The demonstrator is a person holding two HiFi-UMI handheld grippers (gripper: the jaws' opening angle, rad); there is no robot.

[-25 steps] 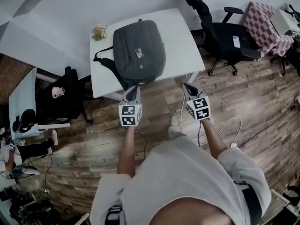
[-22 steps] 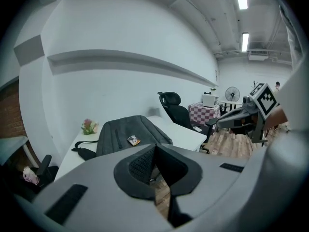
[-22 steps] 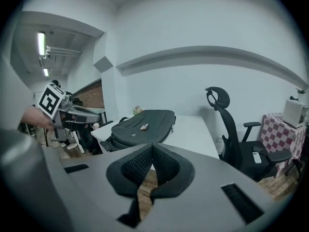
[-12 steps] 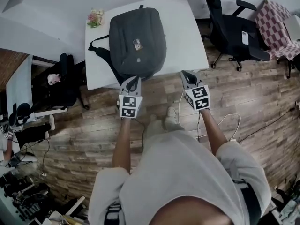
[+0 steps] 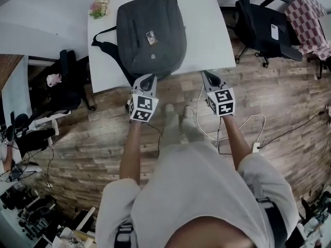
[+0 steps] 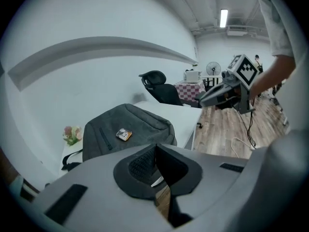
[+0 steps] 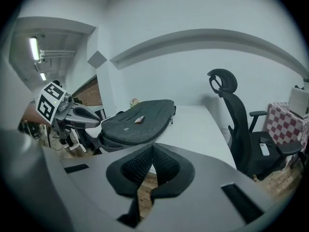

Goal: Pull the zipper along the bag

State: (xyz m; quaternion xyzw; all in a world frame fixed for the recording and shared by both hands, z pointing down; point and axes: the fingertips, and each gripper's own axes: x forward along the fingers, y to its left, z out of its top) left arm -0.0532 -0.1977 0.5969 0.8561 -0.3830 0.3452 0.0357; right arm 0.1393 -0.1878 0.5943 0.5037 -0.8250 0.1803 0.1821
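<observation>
Grey bag (image 5: 151, 32) on table (image 5: 207, 25), L claw (image 5: 149, 77) & R claw (image 5: 206, 74) closed, empty.

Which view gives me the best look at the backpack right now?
The head view: the whole backpack lies flat on the table, seen from above. The left gripper view shows its near end from low down; the right gripper view shows it nearly edge-on.

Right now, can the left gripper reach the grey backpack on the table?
Probably yes: the left gripper sits just before the near end of the backpack, with nothing between them; its jaws are shut and empty.
</observation>
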